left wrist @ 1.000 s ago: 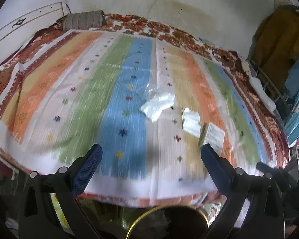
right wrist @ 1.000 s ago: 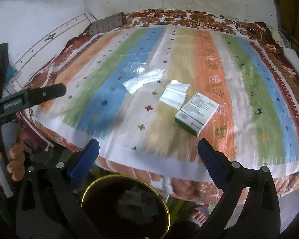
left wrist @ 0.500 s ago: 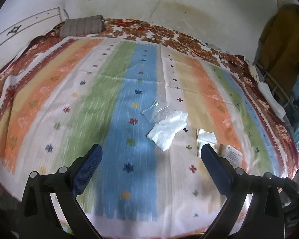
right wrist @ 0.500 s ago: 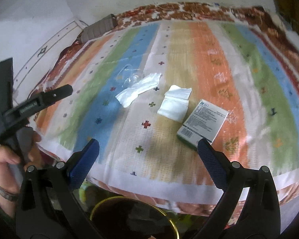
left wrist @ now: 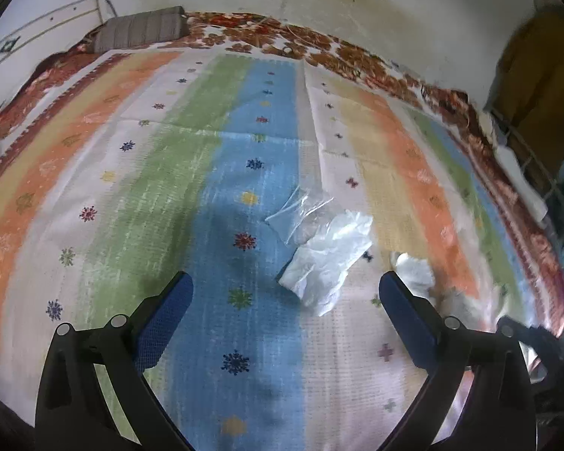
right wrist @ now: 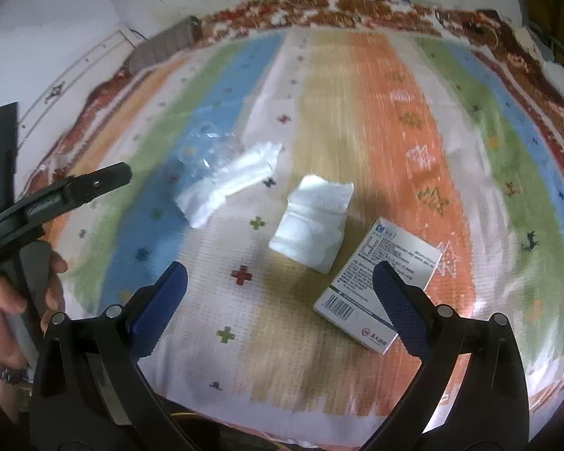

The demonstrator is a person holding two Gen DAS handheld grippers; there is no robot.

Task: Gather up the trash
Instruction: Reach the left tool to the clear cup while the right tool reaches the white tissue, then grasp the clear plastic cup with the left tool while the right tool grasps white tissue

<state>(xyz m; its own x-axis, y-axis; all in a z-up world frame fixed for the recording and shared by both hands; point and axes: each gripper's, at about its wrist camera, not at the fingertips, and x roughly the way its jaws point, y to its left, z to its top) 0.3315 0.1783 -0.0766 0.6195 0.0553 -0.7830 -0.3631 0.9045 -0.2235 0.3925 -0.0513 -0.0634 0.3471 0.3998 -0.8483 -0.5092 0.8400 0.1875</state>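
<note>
white crumpled tissue (left wrist: pixel 329 257) lies at frame centre on the striped bedspread (left wrist: pixel 131 173), touching a clear plastic bag (left wrist: pixel 300 212). left gripper (left wrist: pixel 285 300) hovers low, jaws spread, empty. right gripper (right wrist: pixel 280 291) likewise gapes empty. only the right view shows the folded tissue (right wrist: pixel 314 227) and medicine box (right wrist: pixel 376 285) clearly, plus the person's left hand (right wrist: pixel 17 300) at lower left.

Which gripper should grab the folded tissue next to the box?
Right. The right gripper is open with the folded tissue just ahead between its fingers. The left gripper faces the crumpled wrapper instead.
</note>
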